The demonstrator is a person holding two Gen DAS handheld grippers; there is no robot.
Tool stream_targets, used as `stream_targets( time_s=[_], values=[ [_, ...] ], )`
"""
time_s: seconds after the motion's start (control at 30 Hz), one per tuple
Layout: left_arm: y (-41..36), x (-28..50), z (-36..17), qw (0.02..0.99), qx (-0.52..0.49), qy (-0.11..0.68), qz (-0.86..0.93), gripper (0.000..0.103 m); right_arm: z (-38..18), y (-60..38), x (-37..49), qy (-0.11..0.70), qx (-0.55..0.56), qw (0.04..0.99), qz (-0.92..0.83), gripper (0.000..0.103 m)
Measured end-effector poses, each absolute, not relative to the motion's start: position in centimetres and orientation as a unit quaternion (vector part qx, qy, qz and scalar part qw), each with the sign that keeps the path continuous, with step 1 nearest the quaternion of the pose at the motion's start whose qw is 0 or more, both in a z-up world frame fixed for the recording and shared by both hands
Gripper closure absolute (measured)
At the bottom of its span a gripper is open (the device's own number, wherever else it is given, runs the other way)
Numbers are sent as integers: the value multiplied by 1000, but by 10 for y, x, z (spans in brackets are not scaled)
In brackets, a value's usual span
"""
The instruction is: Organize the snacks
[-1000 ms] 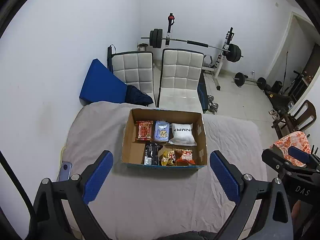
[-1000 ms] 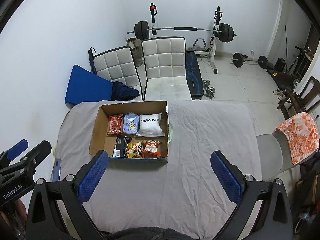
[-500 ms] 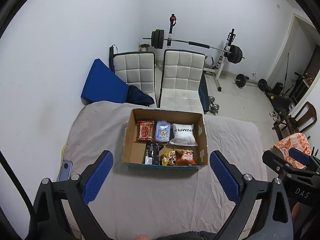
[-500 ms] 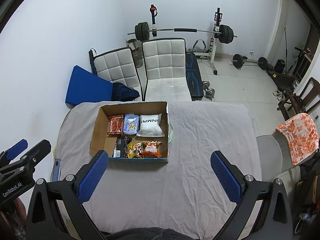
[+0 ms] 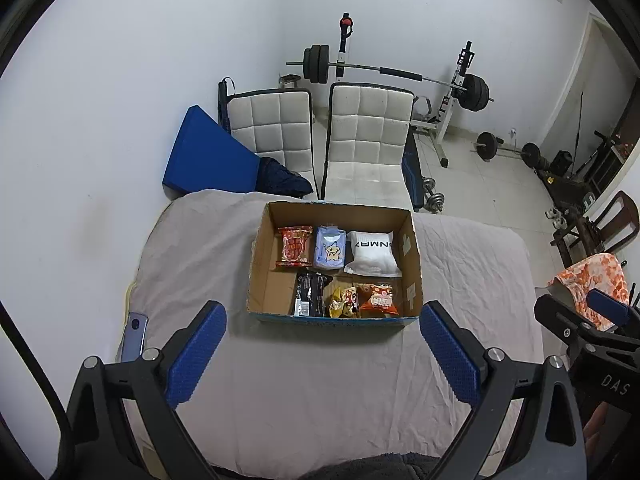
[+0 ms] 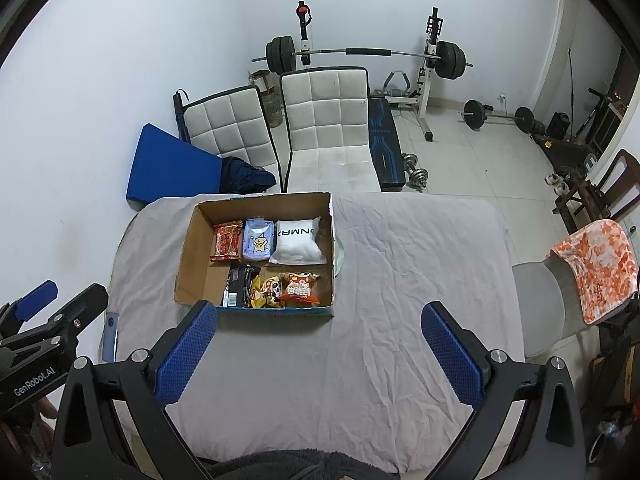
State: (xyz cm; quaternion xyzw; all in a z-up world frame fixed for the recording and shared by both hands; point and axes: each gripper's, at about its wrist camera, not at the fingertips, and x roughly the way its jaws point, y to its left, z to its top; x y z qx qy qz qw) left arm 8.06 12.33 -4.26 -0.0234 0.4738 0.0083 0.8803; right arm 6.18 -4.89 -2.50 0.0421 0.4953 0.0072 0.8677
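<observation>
A cardboard box (image 5: 264, 248) (image 6: 190, 256) sits on the grey-clothed table and holds several snack packs. In its far row lie a red pack (image 5: 295, 246), a light blue pack (image 5: 330, 248) and a white pack (image 5: 372, 252). The near row has a black pack (image 5: 310, 294), a yellow pack (image 5: 342, 302) and an orange pack (image 5: 378, 300). My left gripper (image 5: 322, 354) hovers open, high above the table's near side, with nothing between its fingers. My right gripper (image 6: 318, 354) is open too, to the right of the box, and holds nothing.
A phone (image 5: 134, 336) lies at the table's left edge. Two white padded chairs (image 5: 366, 136) and a blue mat (image 5: 208, 156) stand behind the table, with a barbell rack (image 5: 400, 76) beyond. A chair with an orange cloth (image 6: 596, 268) is on the right.
Both grippers stay open and have barely shifted; the view has drifted slightly. The box and its packs have not moved.
</observation>
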Motion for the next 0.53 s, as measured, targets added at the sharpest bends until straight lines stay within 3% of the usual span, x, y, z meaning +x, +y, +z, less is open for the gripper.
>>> stream_targets(
  time_s=[0.53],
  values=[
    [132, 80, -39, 883, -31, 468, 18, 4, -22, -51, 60, 491, 40, 870, 7, 0]
  ],
)
